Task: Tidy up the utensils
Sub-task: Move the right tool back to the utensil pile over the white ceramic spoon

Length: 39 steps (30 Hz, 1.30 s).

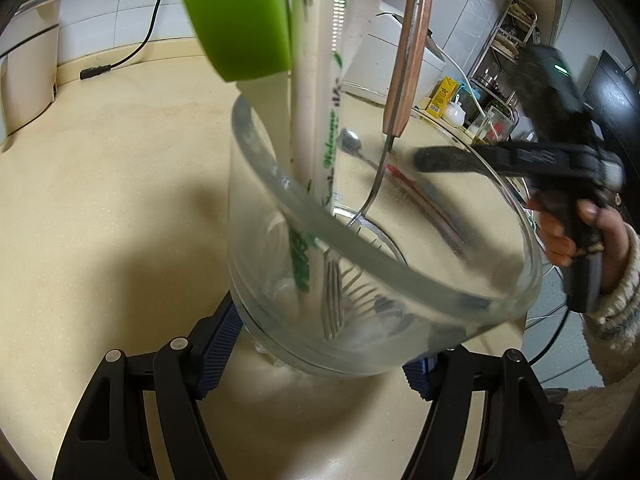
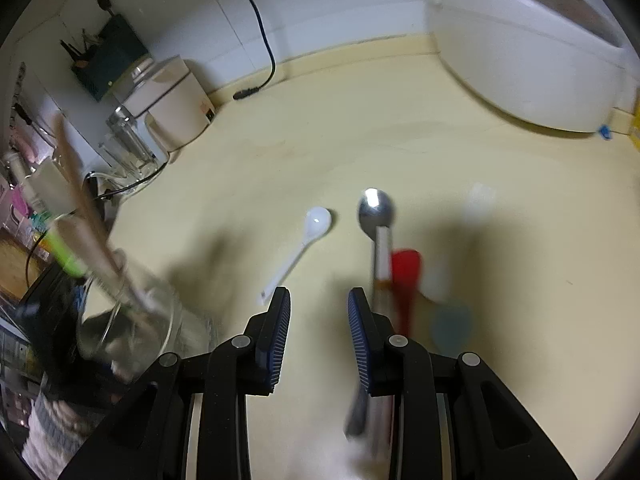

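Left gripper [image 1: 320, 354]: clamped on glass jar [image 1: 380, 280], which holds green spatula [image 1: 240, 20] and forks, on counter [image 1: 100, 200]. Right gripper [image 2: 319, 336]: fingers spread, empty, above white spoon [image 2: 308, 236] and steel spoon [image 2: 376, 210]

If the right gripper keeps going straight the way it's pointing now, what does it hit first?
Probably bare countertop. The right gripper is open and empty, aimed at the gap between the white spoon on its left and the metal spoon on its right. Depth is hard to judge.
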Available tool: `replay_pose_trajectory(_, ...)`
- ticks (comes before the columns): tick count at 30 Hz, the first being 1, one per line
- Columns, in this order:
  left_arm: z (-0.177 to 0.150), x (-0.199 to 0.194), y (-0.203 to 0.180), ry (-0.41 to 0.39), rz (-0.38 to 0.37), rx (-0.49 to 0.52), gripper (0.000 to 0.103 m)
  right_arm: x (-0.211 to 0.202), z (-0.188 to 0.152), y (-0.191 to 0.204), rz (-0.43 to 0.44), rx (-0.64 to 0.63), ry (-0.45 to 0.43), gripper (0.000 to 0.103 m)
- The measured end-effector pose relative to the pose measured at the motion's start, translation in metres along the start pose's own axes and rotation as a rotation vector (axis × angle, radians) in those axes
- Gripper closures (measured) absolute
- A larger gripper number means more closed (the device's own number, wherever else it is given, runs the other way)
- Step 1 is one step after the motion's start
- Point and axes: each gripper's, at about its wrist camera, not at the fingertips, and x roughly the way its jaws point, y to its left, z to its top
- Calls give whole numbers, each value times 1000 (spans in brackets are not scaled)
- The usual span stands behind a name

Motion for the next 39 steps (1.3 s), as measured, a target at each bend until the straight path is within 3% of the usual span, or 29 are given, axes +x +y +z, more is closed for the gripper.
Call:
replay_pose_trajectory(7, 0, 0, 0, -1, 0, 0, 29, 55, 27, 7, -56, 22, 61, 73)
replay_pose_trajectory(20, 0, 0, 0, -1, 1, 1, 29, 82, 41, 32, -119, -108, 44, 72)
replay_pose_trajectory(28, 0, 0, 0, -1, 1, 1, 29, 85, 27, 54, -197, -312, 15, 75)
replay_pose_trajectory(33, 0, 0, 0, -1, 1, 1, 29, 81, 19, 55, -178, -353, 23, 87)
replay_pose_trajectory(39, 0, 0, 0, -1, 1, 1, 29, 65, 0, 46, -149, -370, 35, 90)
